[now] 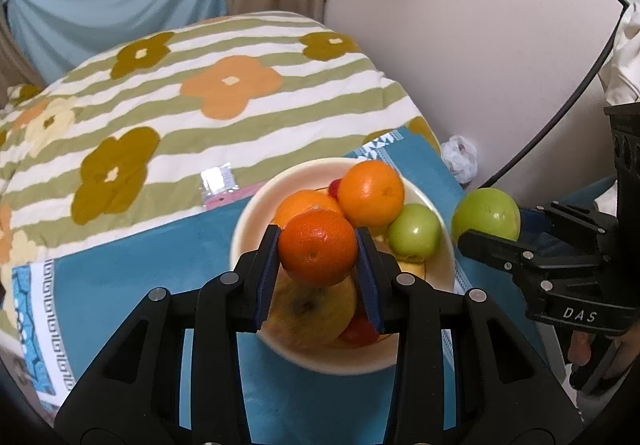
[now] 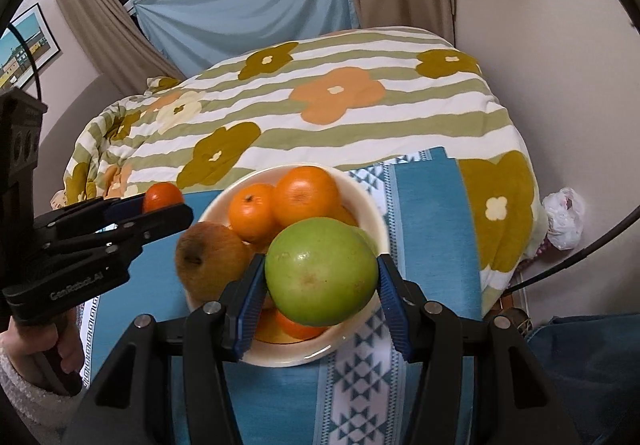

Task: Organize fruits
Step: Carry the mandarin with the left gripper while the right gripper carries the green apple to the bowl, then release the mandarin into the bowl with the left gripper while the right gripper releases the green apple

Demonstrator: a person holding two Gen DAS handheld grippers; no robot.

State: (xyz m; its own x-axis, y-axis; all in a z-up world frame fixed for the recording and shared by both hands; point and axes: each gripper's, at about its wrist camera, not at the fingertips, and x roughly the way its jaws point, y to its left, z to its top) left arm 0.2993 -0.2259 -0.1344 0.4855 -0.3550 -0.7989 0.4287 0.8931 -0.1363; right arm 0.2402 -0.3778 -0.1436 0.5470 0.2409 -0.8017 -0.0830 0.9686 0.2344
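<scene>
Left gripper [image 1: 317,245] jaws clamped on mandarin [image 1: 317,247], hovering above bowl [image 1: 244,229] near side. Right gripper [image 2: 321,277] jaws shut round green apple [image 2: 321,272], over bowl's right, w/ both directly above drop spot.

Bowl [image 1: 248,221] is crowded with piled fruit; little free room is left inside. Access from 6 o'clock is blocked by the left gripper [image 1: 318,245] clamped on a tangerine [image 1: 318,247]. At 3 o'clock, the right gripper [image 2: 322,277] with a green apple [image 2: 322,273] stands in the way. Open teal cloth [image 1: 132,245] is seen at 9 o'clock.
</scene>
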